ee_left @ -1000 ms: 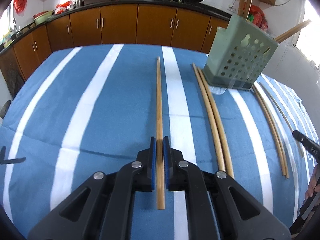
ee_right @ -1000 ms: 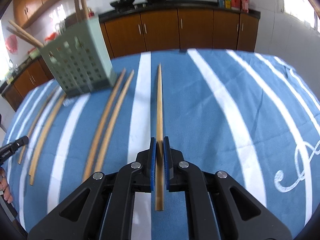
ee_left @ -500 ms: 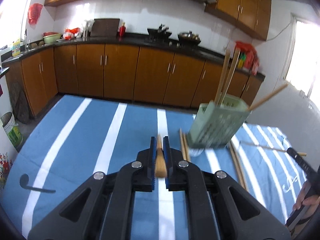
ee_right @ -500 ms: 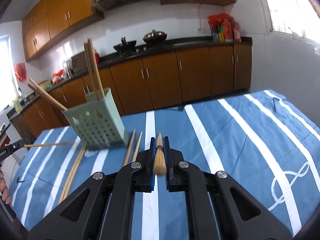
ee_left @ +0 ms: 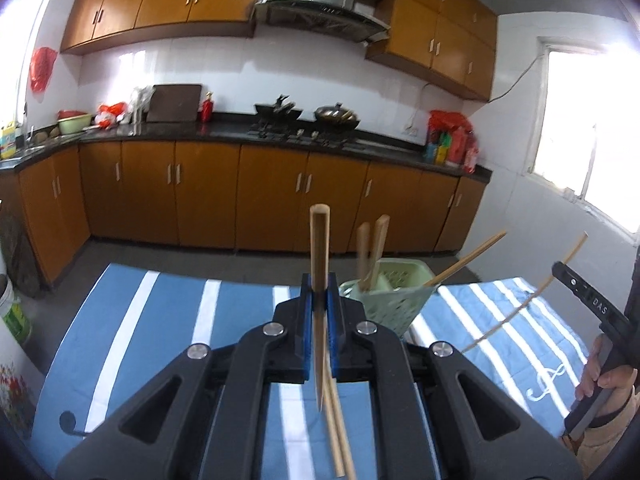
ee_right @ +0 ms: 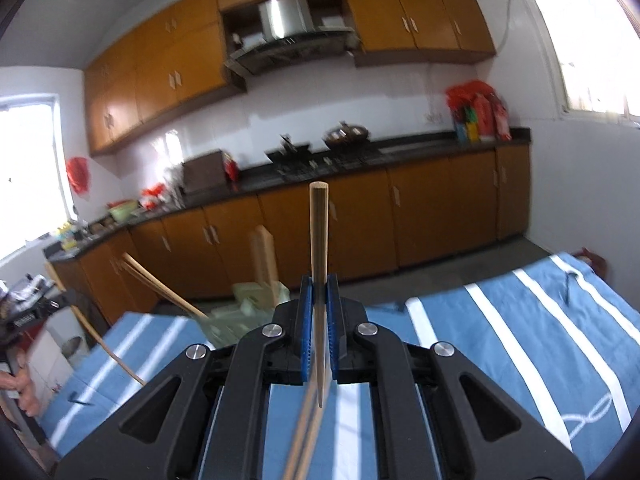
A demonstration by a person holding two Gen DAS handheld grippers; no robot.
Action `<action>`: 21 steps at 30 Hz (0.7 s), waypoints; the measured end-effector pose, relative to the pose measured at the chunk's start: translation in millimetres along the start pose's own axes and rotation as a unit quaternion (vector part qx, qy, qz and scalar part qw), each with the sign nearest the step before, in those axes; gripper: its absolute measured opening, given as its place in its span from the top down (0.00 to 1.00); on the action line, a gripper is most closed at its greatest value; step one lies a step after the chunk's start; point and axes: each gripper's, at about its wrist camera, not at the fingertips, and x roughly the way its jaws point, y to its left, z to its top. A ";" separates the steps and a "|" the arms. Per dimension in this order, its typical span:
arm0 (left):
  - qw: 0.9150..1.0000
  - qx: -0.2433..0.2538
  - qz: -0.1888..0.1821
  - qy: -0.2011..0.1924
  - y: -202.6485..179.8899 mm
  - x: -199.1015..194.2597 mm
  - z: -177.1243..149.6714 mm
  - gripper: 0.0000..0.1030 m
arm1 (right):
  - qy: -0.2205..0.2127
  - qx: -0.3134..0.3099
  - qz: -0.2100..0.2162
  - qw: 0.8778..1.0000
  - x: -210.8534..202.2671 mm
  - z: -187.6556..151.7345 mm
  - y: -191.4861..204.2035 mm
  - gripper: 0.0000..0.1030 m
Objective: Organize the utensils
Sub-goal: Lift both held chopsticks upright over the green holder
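The left tool point(ee_left: 319, 300) has its blue pads pressed together on a wooden chopstick point(ee_left: 320, 248), which runs between them and sticks out beyond the tips, clear of the table point(ee_left: 160, 320) with its blue-and-white striped cloth. Just right of this tool and beyond it stands a pale green perforated utensil basket point(ee_left: 394, 300), holding two upright chopsticks point(ee_left: 372, 256) and one leaning out to the right point(ee_left: 468, 258). Under the left tool, two loose chopsticks point(ee_left: 340, 432) lie on the cloth.

The right tool point(ee_right: 319, 300) likewise pinches a chopstick point(ee_right: 319, 232) that projects past its tips. From this view the basket point(ee_right: 240, 304) sits left of the tool, blurred, with sticks standing and leaning in it. The other tool, gripped by a hand point(ee_left: 604, 376), shows at the right edge of the left view.
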 end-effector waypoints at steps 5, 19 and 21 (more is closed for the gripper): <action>0.999 0.008 -0.024 -0.046 -28.3 -12.7 23.4 0.93 | -0.053 -0.005 0.048 0.997 -16.2 28.9 22.9 0.93; 0.988 -0.005 0.006 -0.156 -76.2 45.9 77.7 0.93 | -0.090 -0.036 0.039 0.994 47.6 46.7 51.8 0.93; 0.989 -0.012 0.005 -0.149 -71.5 63.5 72.7 0.93 | -0.075 -0.034 0.038 0.996 59.5 41.0 48.9 0.93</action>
